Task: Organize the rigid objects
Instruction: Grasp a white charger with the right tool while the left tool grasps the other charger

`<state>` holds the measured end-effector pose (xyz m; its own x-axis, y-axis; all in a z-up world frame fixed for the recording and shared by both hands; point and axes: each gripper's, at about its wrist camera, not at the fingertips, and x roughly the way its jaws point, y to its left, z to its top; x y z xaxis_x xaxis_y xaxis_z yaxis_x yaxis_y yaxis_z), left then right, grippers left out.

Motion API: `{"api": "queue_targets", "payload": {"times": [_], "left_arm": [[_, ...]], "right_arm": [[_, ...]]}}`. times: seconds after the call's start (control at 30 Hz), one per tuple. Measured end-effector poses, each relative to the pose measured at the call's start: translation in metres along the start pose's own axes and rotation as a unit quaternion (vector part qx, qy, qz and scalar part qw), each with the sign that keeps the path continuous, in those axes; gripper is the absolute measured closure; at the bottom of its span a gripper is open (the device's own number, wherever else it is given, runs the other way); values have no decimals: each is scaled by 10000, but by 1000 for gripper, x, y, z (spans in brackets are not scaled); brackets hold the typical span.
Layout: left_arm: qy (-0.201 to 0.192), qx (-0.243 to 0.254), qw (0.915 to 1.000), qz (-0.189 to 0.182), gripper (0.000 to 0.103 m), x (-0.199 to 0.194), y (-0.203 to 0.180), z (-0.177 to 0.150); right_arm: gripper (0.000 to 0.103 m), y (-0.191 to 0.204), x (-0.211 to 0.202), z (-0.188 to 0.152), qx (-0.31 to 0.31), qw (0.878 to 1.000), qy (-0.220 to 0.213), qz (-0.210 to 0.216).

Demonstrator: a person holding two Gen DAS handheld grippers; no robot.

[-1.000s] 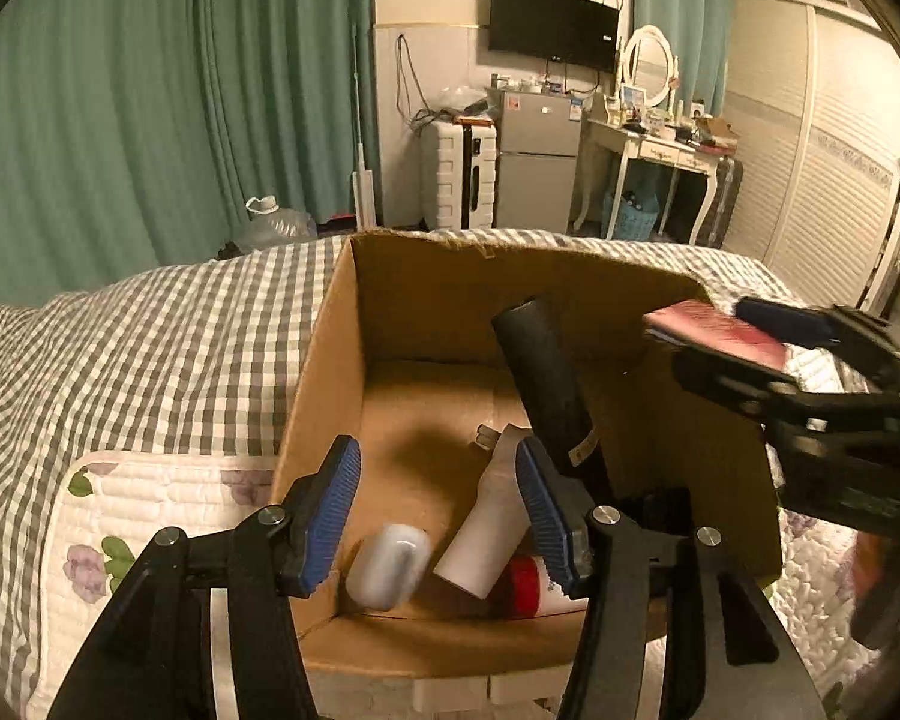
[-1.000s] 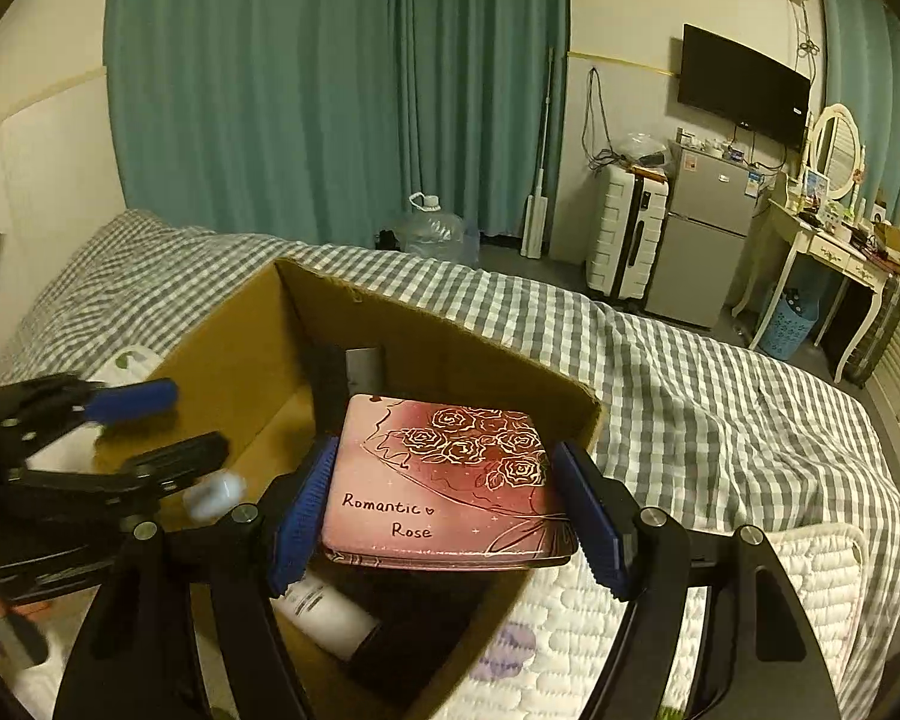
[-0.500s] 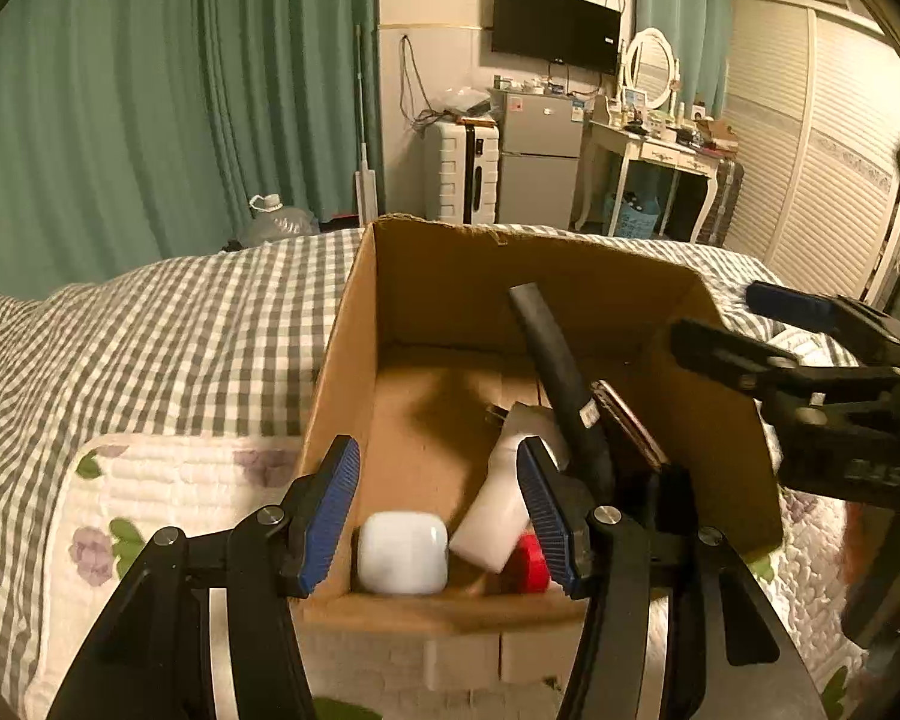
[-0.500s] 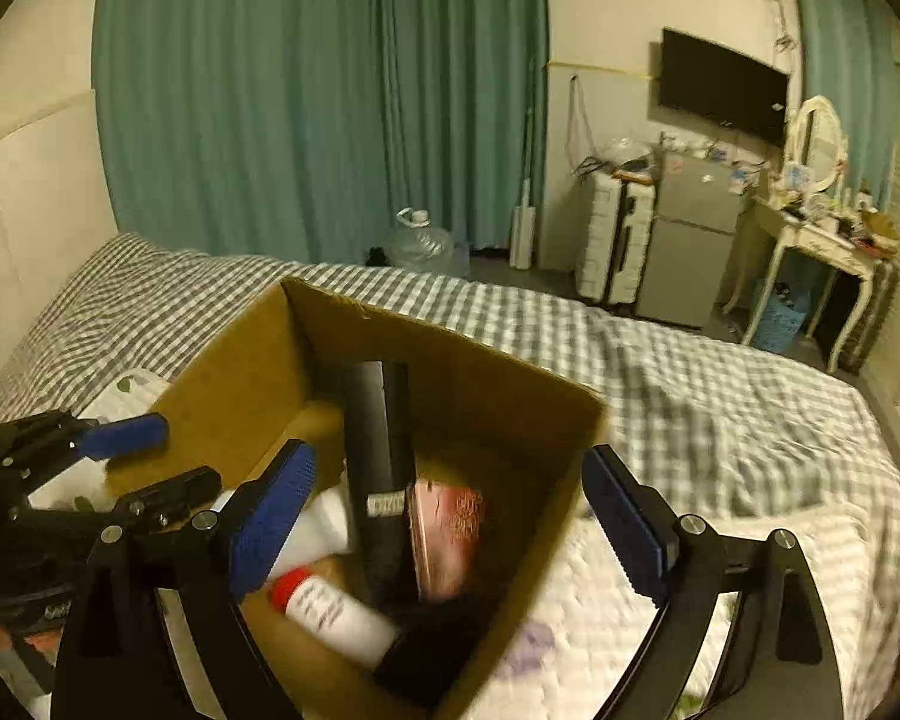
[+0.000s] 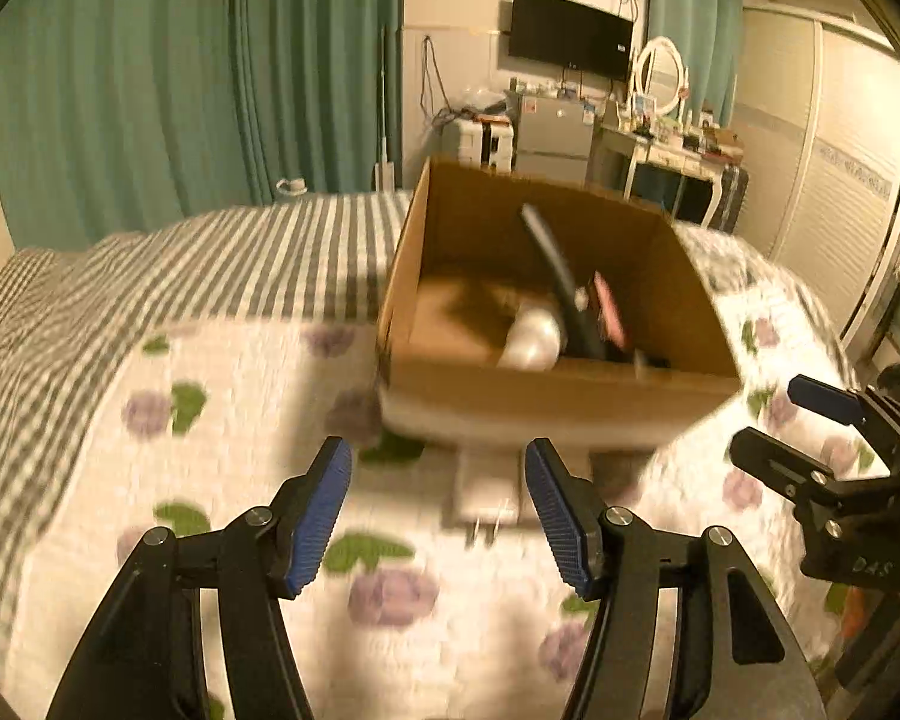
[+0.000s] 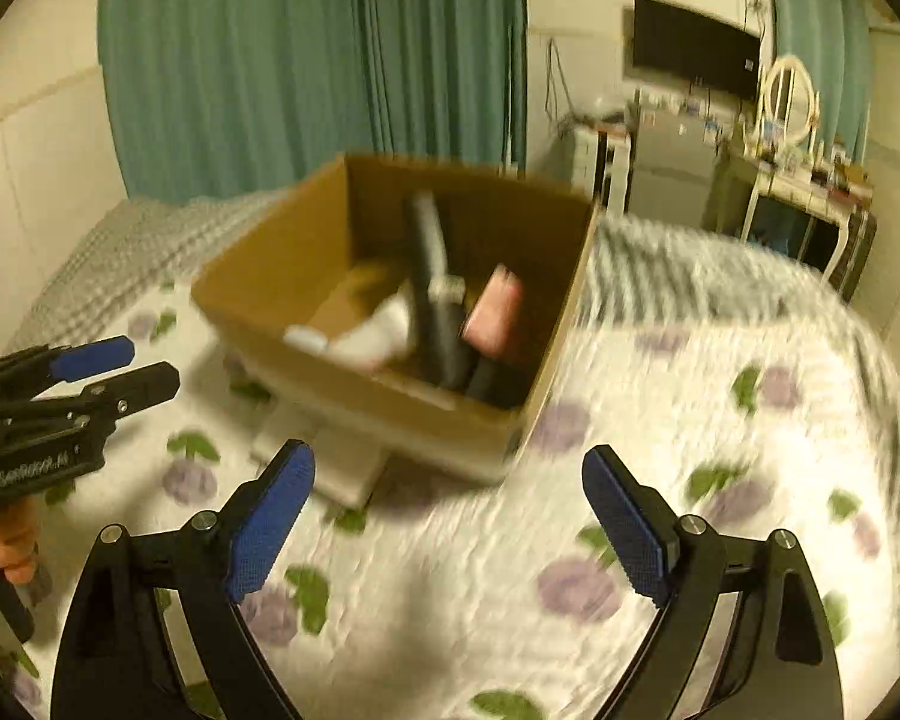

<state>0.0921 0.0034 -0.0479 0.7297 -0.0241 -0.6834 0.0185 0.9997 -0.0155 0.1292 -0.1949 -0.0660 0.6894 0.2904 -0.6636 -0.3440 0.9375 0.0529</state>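
Box [image 5: 546,402] on the bed holds pink case [image 6: 495,312], black tube [image 6: 429,276], white bottle [image 5: 531,339]. Both grippers, L [image 5: 438,510] & R [image 6: 447,513], jaws spread, nothing held. White charger [image 5: 486,495] lies outside, prob. next.

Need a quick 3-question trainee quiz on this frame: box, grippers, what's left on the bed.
1. True or false: the right gripper is shut on the pink rectangular case.
2. Multiple choice: where is the tall black cylinder? A) flat on the floral quilt B) leaning inside the brown cardboard box C) held in the left gripper
3. Fill in: just outside the box's near wall, on the floral quilt, lies a small ____ charger-like block.

Key: 1 false, both grippers are open and empty, and the case stands inside the box; 2 B; 3 white.
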Motion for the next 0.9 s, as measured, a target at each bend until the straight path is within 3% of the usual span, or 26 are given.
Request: {"api": "queue_targets", "payload": {"times": [0.3, 0.47, 0.53, 0.8, 0.87, 0.9], "left_arm": [[367, -128, 9987, 322, 40, 36, 17, -33], [398, -286, 9981, 373, 40, 48, 29, -33], [417, -284, 9977, 451, 40, 52, 31, -32], [504, -460, 9965, 476, 40, 57, 40, -32], [515, -399, 9968, 463, 40, 57, 38, -32], [515, -363, 9970, 453, 40, 57, 36, -32]], "right_arm": [[12, 35, 59, -22, -33, 9988, 492, -63], [17, 44, 86, -18, 50, 9978, 650, 85], [25, 48, 96, -18, 91, 9974, 708, 120], [26, 51, 113, -10, 243, 9970, 726, 71], [31, 52, 108, -13, 83, 9971, 759, 10], [39, 51, 106, -15, 34, 9969, 786, 46]]}}
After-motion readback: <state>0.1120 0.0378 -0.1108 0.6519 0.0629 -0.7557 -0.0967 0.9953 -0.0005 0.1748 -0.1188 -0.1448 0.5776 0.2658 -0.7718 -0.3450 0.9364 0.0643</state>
